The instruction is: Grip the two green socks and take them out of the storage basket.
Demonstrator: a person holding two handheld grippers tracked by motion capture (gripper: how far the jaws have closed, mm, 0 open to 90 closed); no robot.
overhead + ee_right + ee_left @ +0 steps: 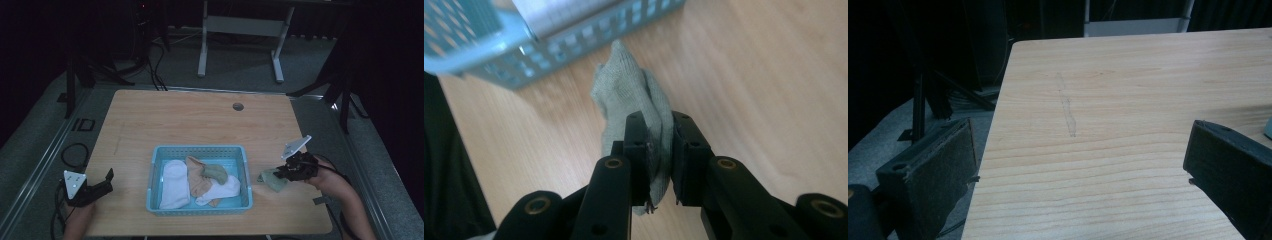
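A light blue basket [200,151] sits at the front middle of the wooden table and holds a white sock [174,183], a tan sock [196,179], a green sock [216,172] and another white sock [222,190]. To its right, my right gripper [283,173] is shut on a grey-green sock [270,178] that lies on the table; in the right gripper view the jaws [661,145] pinch the grey-green sock [629,95] beside the basket [574,35]. My left gripper [105,181] stands open at the front left, nothing between its pads [933,175].
The table [175,120] has bare wood behind the basket and a cable hole [238,106] near its back edge. A faint pencil-like mark [1066,107] runs along the left side. Stands and cables occupy the floor beyond.
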